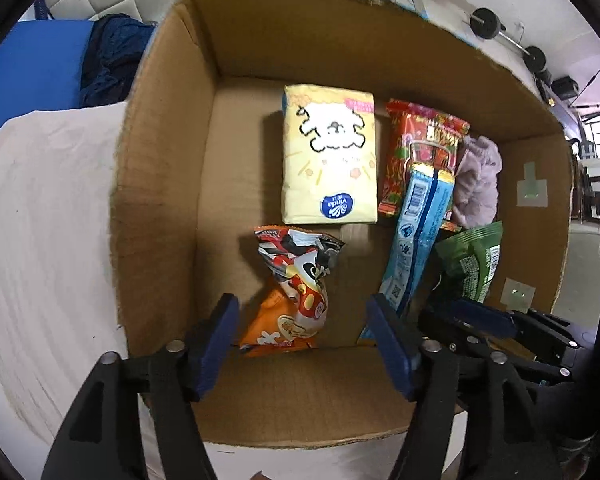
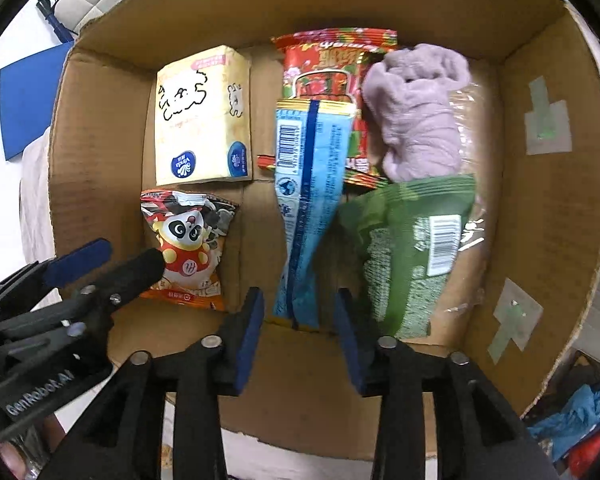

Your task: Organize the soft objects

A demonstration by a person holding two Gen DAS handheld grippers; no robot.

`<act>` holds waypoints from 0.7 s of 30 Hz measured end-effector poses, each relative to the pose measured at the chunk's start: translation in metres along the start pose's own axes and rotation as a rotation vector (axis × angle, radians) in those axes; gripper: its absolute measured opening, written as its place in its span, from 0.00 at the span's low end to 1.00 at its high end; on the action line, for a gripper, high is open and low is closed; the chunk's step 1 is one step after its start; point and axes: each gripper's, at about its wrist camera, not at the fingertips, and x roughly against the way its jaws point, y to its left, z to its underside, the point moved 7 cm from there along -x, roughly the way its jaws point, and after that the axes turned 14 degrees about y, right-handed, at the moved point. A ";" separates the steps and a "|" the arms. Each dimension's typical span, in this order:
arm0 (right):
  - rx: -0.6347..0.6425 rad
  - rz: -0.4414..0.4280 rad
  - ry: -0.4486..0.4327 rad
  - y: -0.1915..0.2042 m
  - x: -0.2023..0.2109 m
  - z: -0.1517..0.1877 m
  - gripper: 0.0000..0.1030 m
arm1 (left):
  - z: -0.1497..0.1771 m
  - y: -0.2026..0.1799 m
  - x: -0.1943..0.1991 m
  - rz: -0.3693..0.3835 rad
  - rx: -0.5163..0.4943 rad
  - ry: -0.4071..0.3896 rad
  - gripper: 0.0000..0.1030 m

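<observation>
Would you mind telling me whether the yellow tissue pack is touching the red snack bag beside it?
Apart. The right wrist view shows bare cardboard between the yellow tissue pack and the red snack bag.

both wrist views look down into box (image 1: pixel 172 160).

Yellow tissue pk (image 2: pixel 204 120) flat, panda snack bag (image 2: pixel 188 240) beside, lilac cloth (image 2: pixel 416 112) crumpled

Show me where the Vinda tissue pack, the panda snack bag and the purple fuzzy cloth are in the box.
Vinda tissue pack (image 1: pixel 329 152): left wrist view, on the sheep drawing on its top face.
Panda snack bag (image 2: pixel 186 242): right wrist view, on the panda's body.
Purple fuzzy cloth (image 2: pixel 416 112): right wrist view, on the middle of its folds.
</observation>
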 end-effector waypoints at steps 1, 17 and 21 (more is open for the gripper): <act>-0.003 0.001 -0.004 -0.003 0.001 0.002 0.43 | 0.003 0.000 0.004 -0.002 0.002 -0.009 0.66; -0.029 0.077 -0.105 -0.031 0.036 0.048 0.50 | 0.030 -0.009 0.042 -0.053 -0.005 -0.143 0.90; -0.041 0.112 -0.151 -0.033 0.040 0.052 0.87 | 0.034 -0.006 0.048 -0.089 0.007 -0.172 0.96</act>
